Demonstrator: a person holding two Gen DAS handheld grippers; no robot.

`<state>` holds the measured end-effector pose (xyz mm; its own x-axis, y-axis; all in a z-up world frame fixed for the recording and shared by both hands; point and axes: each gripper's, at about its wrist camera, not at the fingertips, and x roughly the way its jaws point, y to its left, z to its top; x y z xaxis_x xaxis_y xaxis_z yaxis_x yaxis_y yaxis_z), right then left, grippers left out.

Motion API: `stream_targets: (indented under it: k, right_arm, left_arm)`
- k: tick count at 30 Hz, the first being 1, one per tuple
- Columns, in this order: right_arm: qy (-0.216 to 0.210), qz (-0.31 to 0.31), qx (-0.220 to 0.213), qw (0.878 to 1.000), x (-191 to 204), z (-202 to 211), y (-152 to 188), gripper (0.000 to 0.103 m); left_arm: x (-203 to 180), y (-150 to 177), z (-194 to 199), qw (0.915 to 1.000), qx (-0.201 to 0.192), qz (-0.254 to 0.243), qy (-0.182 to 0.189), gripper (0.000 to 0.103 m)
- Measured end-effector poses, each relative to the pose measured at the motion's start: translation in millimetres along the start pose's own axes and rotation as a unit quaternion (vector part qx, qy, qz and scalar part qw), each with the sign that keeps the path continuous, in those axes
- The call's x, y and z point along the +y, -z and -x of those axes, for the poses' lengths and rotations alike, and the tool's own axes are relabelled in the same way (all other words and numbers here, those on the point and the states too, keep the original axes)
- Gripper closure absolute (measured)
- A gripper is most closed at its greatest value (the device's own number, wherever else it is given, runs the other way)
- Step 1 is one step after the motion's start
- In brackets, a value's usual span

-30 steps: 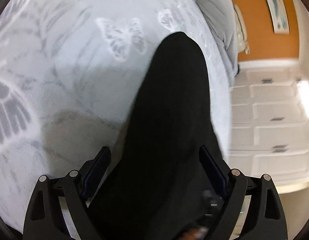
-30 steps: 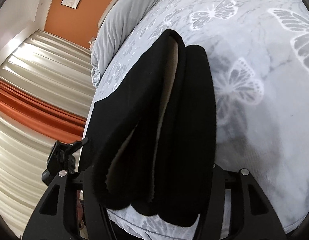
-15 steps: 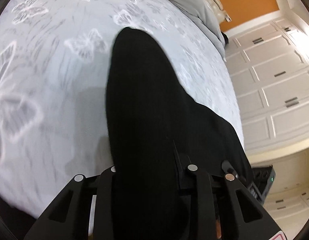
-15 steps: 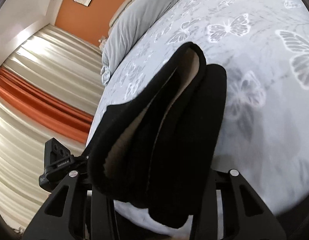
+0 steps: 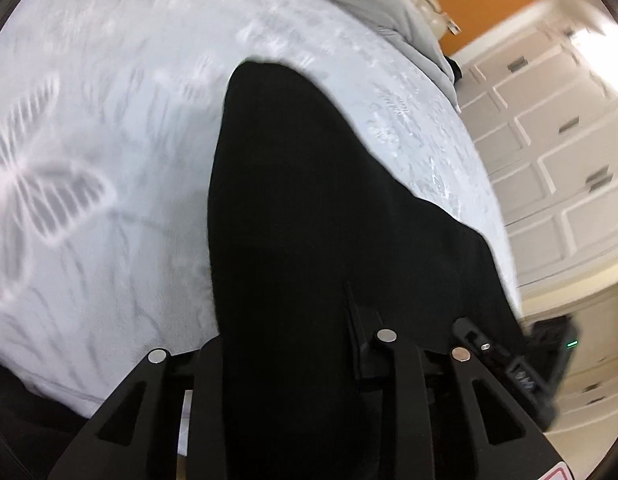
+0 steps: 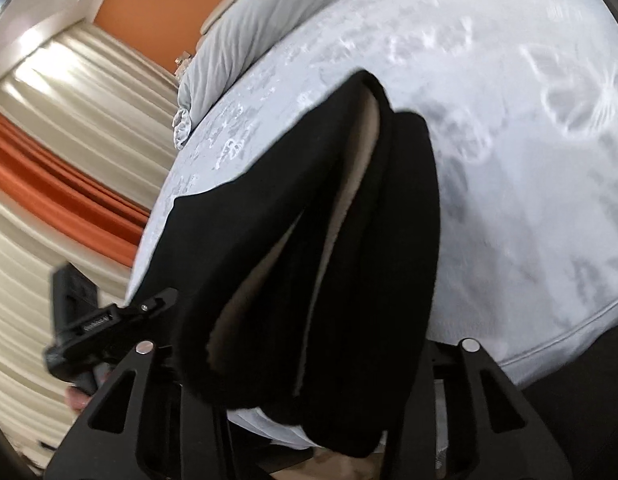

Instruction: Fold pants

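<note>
Left wrist view: my left tongs (image 5: 297,364) are clamped on the black pants (image 5: 309,220), which fill the gap between the two fingers.
Right wrist view: my right tongs (image 6: 309,360) are clamped on a thick folded bundle of the pants (image 6: 349,240).
Pants: I hold them up in both tongs, over the near edge of the bed (image 5: 109,160). The far end seems to touch the cover, but I cannot tell for sure.
Fold: from the right side I see several black layers stacked side by side, with a pale tan lining (image 6: 349,200) showing in the gaps.
Bed: it has a light grey cover with white butterflies (image 5: 41,200) on it, and a grey pillow (image 6: 245,36) at the far end.
Room: orange wall (image 6: 149,4), white cupboard doors (image 5: 557,152) in the left view, cream and orange curtains (image 6: 57,160) in the right view.
Other tool: my left tool (image 6: 105,320) shows at the left of the right view.
</note>
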<state>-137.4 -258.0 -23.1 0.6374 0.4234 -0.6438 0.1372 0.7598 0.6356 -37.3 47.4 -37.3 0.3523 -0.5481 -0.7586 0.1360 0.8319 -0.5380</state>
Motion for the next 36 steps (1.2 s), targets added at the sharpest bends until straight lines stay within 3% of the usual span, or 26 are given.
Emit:
stream_targets:
  k: [8,21,28,36]
  right_arm:
    - [-0.01,0.049,-0.041,0.998,48.4,39.8,-24.2,0.067]
    - [-0.052,0.109,-0.125,0.985,107.2,87.6,-83.2,0.067]
    - [-0.059,0.134,-0.16,0.976,124.4,91.5,-127.3,0.067]
    - [-0.072,0.149,-0.191,0.968,134.5,77.6,-183.8,0.067]
  left_arm:
    - [-53.5,-8.7,48.3,0.9931,-0.055,-0.081,-0.065,0.081]
    - [-123.5,-55.2,133.2,0.9724,-0.156,-0.147,-0.093,0.081]
    - [-158.9,-94.2,148.2,0.9566,-0.2,-0.182,-0.108,0.081]
    - [-175.4,-145.6,138.9,0.9451,-0.236,-0.195,-0.114,0.08]
